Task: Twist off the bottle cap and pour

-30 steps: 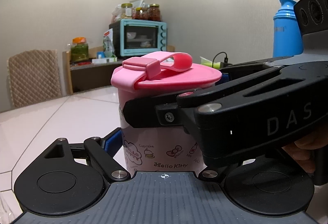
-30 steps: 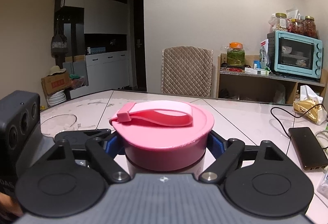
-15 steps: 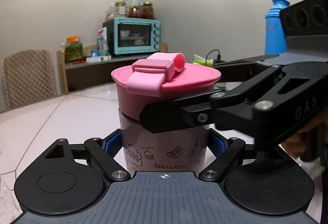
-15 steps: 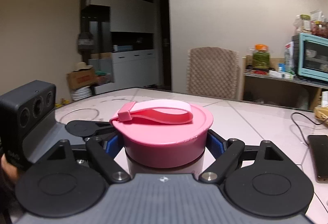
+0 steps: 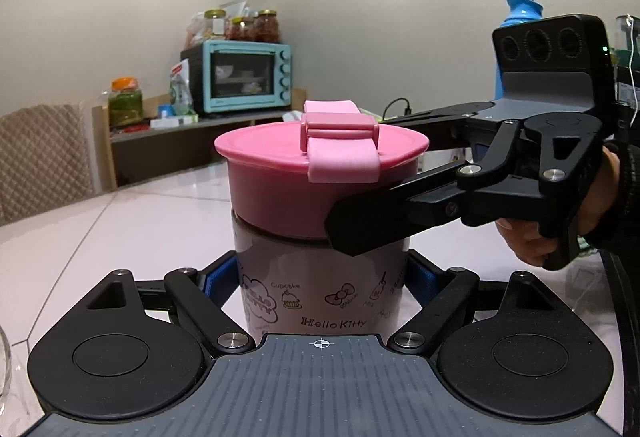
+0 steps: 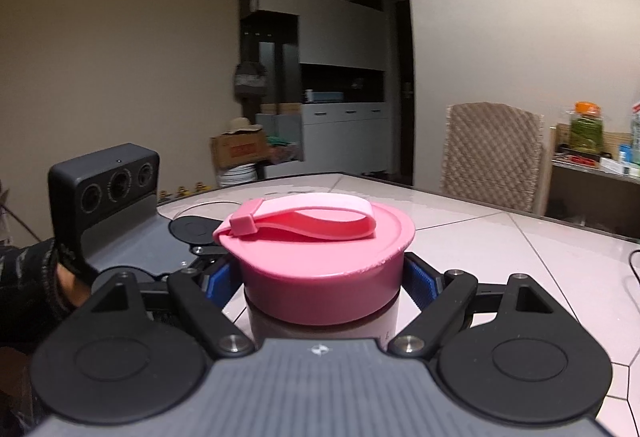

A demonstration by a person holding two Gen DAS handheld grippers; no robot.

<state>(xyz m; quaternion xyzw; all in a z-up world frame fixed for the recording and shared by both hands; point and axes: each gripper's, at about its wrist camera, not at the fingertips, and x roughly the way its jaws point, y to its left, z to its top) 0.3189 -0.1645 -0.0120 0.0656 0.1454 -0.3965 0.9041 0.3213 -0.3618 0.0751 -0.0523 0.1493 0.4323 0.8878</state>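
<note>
A pale pink Hello Kitty bottle stands upright on the white table. Its wide pink cap with a looped strap sits on top. My left gripper is shut on the bottle body, blue pads against both sides. My right gripper is shut on the cap and reaches in from the right in the left wrist view. The left gripper's body shows at the left of the right wrist view. A thin gap shows between the cap's rim and the bottle.
A glass bowl rim lies on the table beyond the bottle. A blue thermos stands behind the right gripper. A padded chair and a shelf with a teal oven and jars stand at the table's far side.
My right gripper has swung around the bottle with the cap in it. The cap turned: its strap clasp moved from the left to face the left wrist camera. The bottle stayed put.
</note>
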